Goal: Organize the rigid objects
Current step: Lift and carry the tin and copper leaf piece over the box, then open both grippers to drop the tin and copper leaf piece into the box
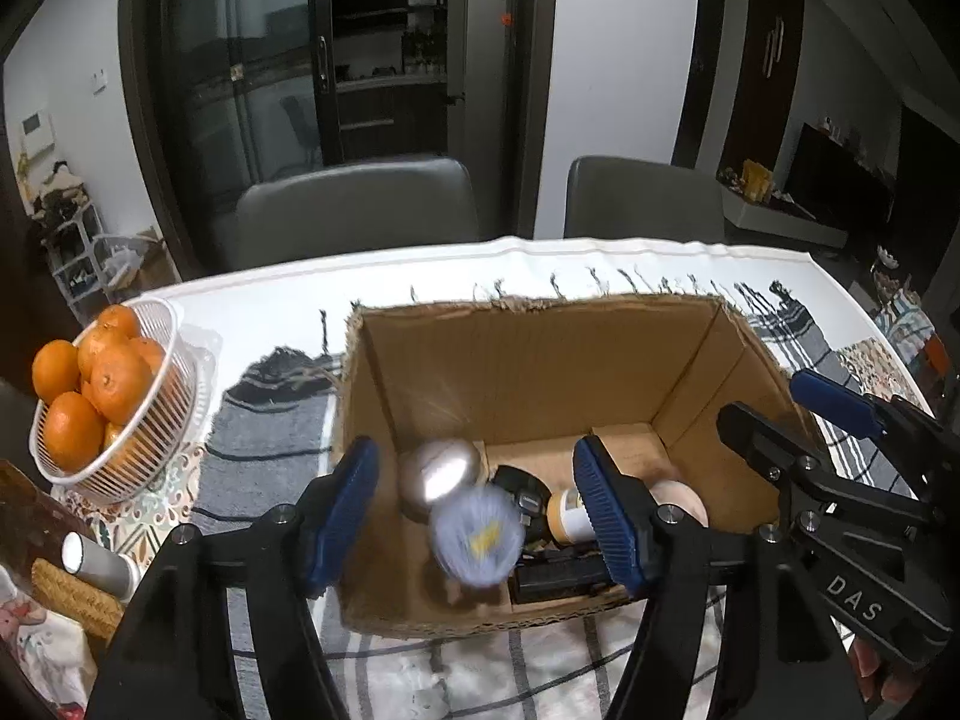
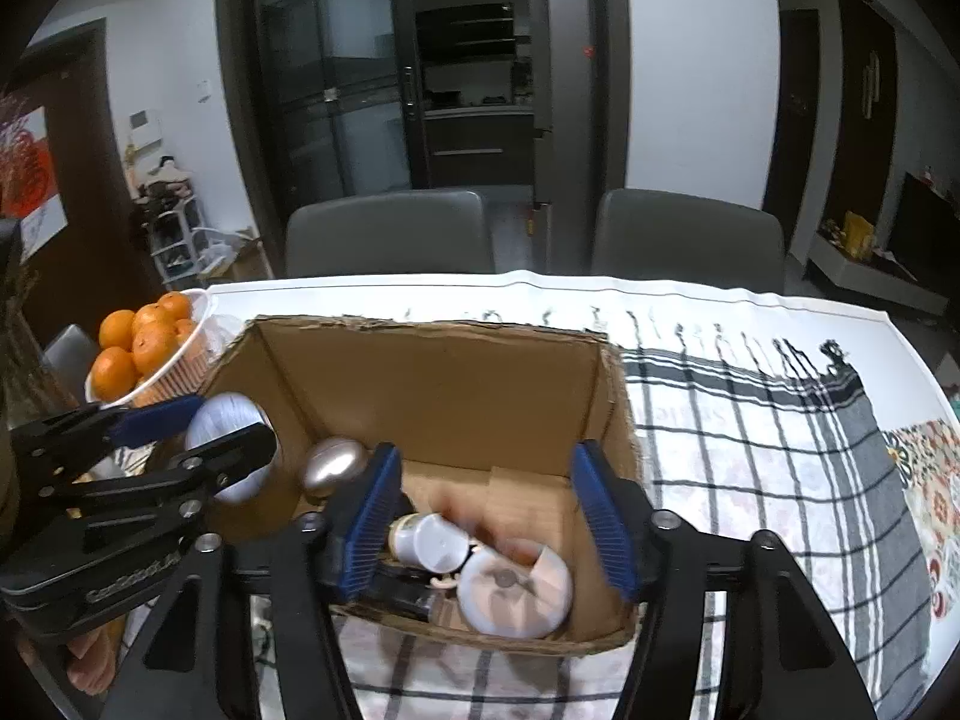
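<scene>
My two claws, left [image 1: 474, 516] and right [image 2: 480, 516], hang parted and empty over the brown cardboard box [image 1: 540, 360]; inside it I count one silver egg-shaped object [image 1: 441, 474], one pale blue ball [image 1: 477, 540], one white round tub [image 2: 516, 594] and one small white-capped bottle [image 2: 429, 543].

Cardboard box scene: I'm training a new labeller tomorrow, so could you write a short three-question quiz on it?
1. True or false: the cardboard box is empty.
2. Fill in: the white basket holds ____.
3. In the left wrist view, the basket stands on which side of the box? A left, B right, C inside it.

Key: 1 false, several items lie in it. 2 oranges. 3 A.
</scene>
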`<move>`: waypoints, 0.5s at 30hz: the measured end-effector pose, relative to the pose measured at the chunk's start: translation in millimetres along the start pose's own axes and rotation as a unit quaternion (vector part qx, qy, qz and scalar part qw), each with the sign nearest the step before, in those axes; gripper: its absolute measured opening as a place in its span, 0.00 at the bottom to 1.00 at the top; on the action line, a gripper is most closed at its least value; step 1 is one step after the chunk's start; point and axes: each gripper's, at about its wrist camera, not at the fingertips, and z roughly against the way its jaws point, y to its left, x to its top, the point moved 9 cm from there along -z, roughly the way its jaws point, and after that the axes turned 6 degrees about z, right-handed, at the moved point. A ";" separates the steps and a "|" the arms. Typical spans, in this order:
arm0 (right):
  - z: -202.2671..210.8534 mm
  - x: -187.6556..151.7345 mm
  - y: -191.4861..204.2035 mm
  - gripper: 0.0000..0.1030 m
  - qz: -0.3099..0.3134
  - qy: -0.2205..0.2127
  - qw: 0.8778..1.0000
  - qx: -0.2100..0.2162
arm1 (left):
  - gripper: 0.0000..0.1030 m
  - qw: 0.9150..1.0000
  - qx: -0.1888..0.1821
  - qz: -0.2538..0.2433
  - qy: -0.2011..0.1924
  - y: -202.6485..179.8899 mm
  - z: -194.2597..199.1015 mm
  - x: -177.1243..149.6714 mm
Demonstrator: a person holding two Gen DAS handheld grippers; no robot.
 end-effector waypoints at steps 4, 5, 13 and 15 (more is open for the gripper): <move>7.4 0.8 -3.1 0.61 -0.006 -0.009 1.000 -0.009 | 0.65 1.000 0.007 -0.001 -0.011 1.8 9.7 1.2; 9.5 1.4 -2.8 0.61 -0.006 -0.011 1.000 -0.010 | 0.66 1.000 0.008 0.002 -0.014 2.3 12.2 1.3; 29.5 5.6 4.8 0.61 0.002 -0.031 0.999 -0.014 | 0.69 0.999 0.020 0.020 -0.040 13.8 39.2 -1.0; 34.6 6.3 7.8 0.61 0.005 -0.035 0.999 -0.014 | 0.69 0.998 0.023 0.021 -0.049 16.1 46.7 -1.1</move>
